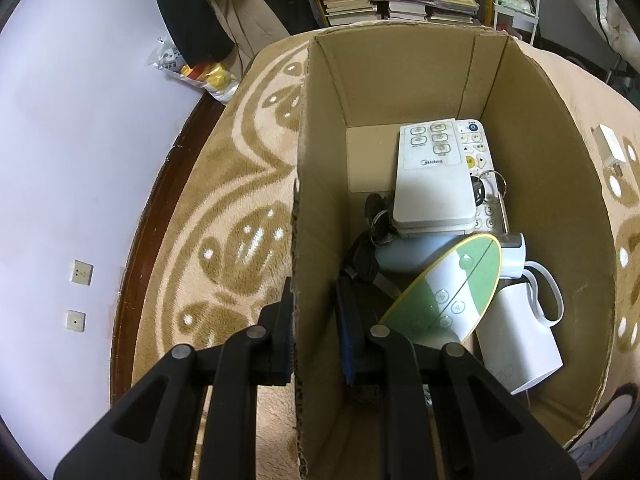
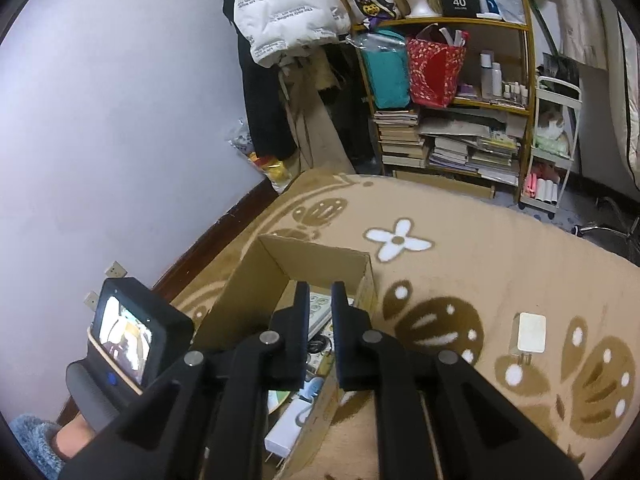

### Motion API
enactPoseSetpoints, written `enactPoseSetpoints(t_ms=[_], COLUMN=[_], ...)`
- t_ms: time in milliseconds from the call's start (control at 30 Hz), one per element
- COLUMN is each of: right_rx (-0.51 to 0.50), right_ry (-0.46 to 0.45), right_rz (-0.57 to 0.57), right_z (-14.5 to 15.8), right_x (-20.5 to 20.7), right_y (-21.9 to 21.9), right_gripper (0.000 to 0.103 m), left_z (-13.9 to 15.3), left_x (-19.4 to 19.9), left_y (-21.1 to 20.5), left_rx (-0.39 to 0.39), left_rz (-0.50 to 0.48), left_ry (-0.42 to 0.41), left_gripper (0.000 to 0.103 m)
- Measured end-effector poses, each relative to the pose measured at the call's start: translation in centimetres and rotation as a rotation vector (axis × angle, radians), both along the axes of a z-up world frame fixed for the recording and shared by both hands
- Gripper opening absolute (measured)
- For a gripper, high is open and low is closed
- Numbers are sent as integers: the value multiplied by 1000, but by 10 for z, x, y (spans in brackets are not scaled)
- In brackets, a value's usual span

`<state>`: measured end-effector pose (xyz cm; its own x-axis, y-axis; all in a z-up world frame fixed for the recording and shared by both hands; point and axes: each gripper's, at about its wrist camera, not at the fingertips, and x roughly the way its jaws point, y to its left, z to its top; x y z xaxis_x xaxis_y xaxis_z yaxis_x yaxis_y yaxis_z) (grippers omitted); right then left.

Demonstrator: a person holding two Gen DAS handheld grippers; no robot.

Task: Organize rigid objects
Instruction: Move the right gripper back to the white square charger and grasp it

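Beige flowered blanket [image 2: 460, 216] holds my cardboard box [image 1: 532, 184]; left gripper [image 1: 314, 328] straddles its wall, unclamped; right gripper [image 2: 320, 308] narrow, empty. White charger [image 2: 530, 334] outside: light, stiff; grip its flat sides

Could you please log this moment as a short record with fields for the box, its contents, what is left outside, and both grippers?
container: cardboard box on patterned blanket
contents: Midea remote, second remote, keys, oval green-white remote, white charger
outside box: white plug adapter on the blanket
left gripper: open, fingers astride the box's left wall
right gripper: empty, narrow gap, above the box
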<state>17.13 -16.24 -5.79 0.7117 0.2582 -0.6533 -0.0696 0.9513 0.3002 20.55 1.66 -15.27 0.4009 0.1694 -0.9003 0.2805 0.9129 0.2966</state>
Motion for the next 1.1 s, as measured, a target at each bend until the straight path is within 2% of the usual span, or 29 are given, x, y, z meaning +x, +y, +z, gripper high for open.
enactPoseSetpoints(t_ms=[33, 100, 133, 167, 233, 400, 467, 533, 700, 1100], right_rx=[4, 6, 6, 3, -20, -63, -96, -121, -141, -125], right_ry=[-2, -12, -16, -25, -37, 0, 7, 17, 63, 197], right_rz=[-2, -16, -28, -47, -104, -178, -218, -235, -266, -354], right_z=[0, 0, 1, 1, -3, -22, -29, -37, -54, -104], right_x=[0, 1, 2, 3, 5, 16, 18, 23, 29, 37], right_y=[-1, -6, -9, -14, -25, -54, -65, -75, -100, -140], right_gripper=[16, 34, 50, 59, 67, 73, 89, 96, 101, 102], left_z=[0, 1, 1, 2, 2, 1, 1, 1, 2, 2], left_x=[0, 1, 1, 1, 0, 1, 1, 1, 1, 0], left_y=[1, 1, 1, 1, 0, -1, -1, -1, -1, -1], left_rx=[-3, -8, -9, -8, -4, 1, 2, 2, 7, 8], left_rz=[2, 4, 5, 4, 2, 0, 0, 0, 6, 5], left_ry=[0, 1, 1, 1, -1, -1, -1, -1, -1, -1], left_gripper=[17, 17, 17, 17, 17, 17, 17, 17, 18, 18])
